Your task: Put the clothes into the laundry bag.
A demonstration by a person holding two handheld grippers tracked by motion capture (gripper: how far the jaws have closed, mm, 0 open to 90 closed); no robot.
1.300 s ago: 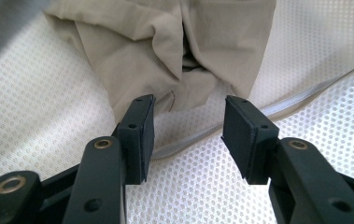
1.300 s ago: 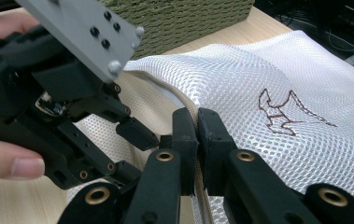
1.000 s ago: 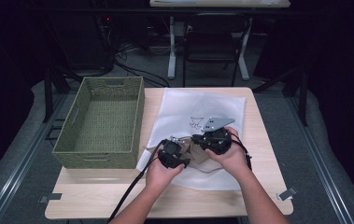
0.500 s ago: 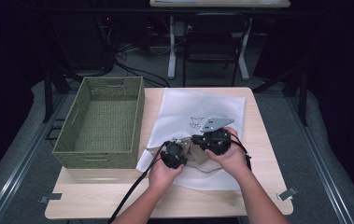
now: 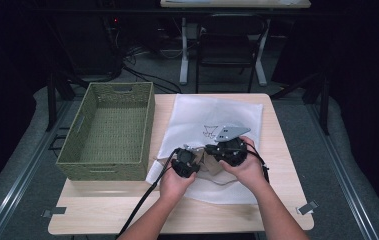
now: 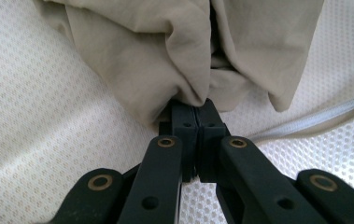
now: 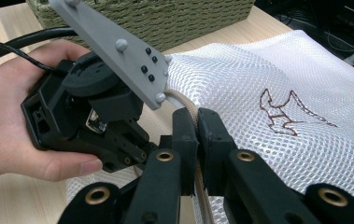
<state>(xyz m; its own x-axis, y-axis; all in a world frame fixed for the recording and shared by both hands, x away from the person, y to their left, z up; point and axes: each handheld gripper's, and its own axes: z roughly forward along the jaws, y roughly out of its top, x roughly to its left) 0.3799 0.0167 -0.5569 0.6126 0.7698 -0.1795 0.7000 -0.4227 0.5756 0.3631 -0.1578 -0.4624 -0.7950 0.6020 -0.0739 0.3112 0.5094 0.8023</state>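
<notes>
The left tongs, whose jaws have just been closing, are clenched on a fold of beige cloth lying on the white mesh laundry bag on the bench. The right tongs grip the cloth's edge. Both pinches look shallow, so a hard pull could slip the cloth free or drag the bag along.

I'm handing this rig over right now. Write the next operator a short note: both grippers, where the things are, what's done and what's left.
Left gripper: jaws have just closed on a fold of the beige cloth.
Right gripper: jaws shut on the beige edge at the mesh bag's near side.
Things: the white mesh bag lies flat on the table, the beige cloth bunched on its near end between the two grippers. The green woven basket stands to the left with nothing in it.
Done: both grips taken.
Left, probably: get the cloth into the bag, perhaps then into the basket.
</notes>
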